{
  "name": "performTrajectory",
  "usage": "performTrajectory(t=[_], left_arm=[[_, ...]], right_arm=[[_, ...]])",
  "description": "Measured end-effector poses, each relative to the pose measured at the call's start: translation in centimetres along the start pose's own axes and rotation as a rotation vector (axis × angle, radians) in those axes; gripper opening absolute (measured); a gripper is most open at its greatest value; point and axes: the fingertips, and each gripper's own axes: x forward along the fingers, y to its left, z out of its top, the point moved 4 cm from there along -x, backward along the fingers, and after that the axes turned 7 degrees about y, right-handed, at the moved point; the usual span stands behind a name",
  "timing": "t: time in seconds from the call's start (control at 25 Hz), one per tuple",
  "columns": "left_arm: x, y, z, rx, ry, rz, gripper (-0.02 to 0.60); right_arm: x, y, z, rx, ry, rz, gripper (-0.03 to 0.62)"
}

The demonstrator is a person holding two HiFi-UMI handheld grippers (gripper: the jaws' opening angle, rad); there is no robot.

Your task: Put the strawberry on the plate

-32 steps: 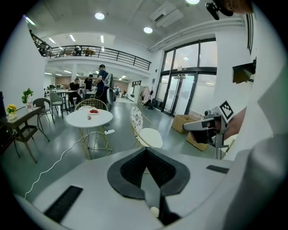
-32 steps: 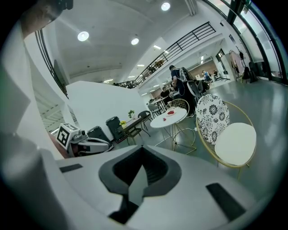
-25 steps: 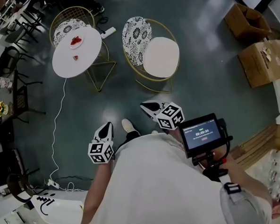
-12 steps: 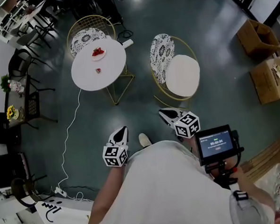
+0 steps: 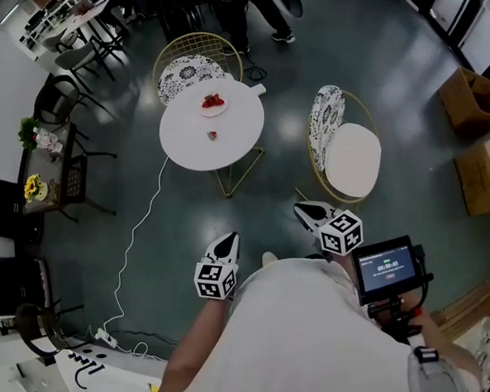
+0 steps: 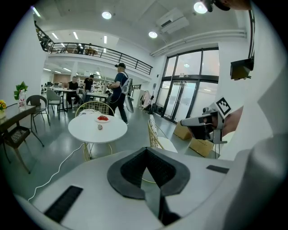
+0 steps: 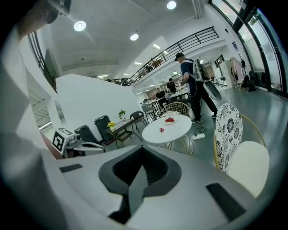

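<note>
A round white table (image 5: 213, 143) stands a few steps ahead of me. On its far side is a small plate (image 5: 213, 104) with red strawberries on it. A single strawberry (image 5: 213, 136) lies loose near the table's middle. The same plate (image 6: 103, 118) and loose strawberry (image 6: 100, 127) show in the left gripper view, and again as plate (image 7: 169, 120) and strawberry (image 7: 162, 130) in the right gripper view. My left gripper (image 5: 229, 241) and right gripper (image 5: 305, 211) are held low in front of my body, well short of the table. Both are shut and hold nothing.
A gold wire chair with a patterned cushion (image 5: 186, 73) stands behind the table, and a second one (image 5: 348, 151) to its right. A white cable (image 5: 139, 226) runs across the floor at the left. Cardboard boxes (image 5: 473, 127) sit at the right. A person with a backpack (image 6: 119, 90) stands beyond the table.
In the head view the table has shifted from the upper left toward the centre and looks nearer, as I step toward it. Both grippers stay shut and empty in front of me.
</note>
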Motion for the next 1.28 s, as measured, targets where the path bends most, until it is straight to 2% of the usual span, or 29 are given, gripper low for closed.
performTrajectory(t=[0.2, 0.56, 0.72, 1.0, 1.16, 1.28], left_arm=[[0.3, 1.8, 0.4, -0.026, -0.021, 0.011, 0.003], [0.9, 1.6, -0.2, -0.058, 0.015, 0.023, 0.004], [2.0, 2.7, 0.3, -0.078, 0.036, 0.054, 0.005], [4.4, 3.7, 3.8, -0.047, 0.04, 0.088, 0.003], [8.4, 3.9, 7.1, -0.052, 0.037, 0.108, 0.005], [9.8, 4.0, 8.6, -0.056, 0.038, 0.121, 0.003]], right_arm=[[1.7, 0.3, 0.8, -0.046, 0.032, 0.007, 0.005], [3.2, -0.2, 0.1, -0.009, 0.07, 0.058, 0.005], [5.0, -1.1, 1.1, -0.017, 0.082, 0.104, 0.005], [7.1, -4.2, 4.5, -0.045, 0.086, 0.143, 0.005], [8.3, -8.5, 6.7, -0.05, 0.086, 0.173, 0.005], [8.5, -10.2, 7.7, -0.046, 0.087, 0.19, 0.005]])
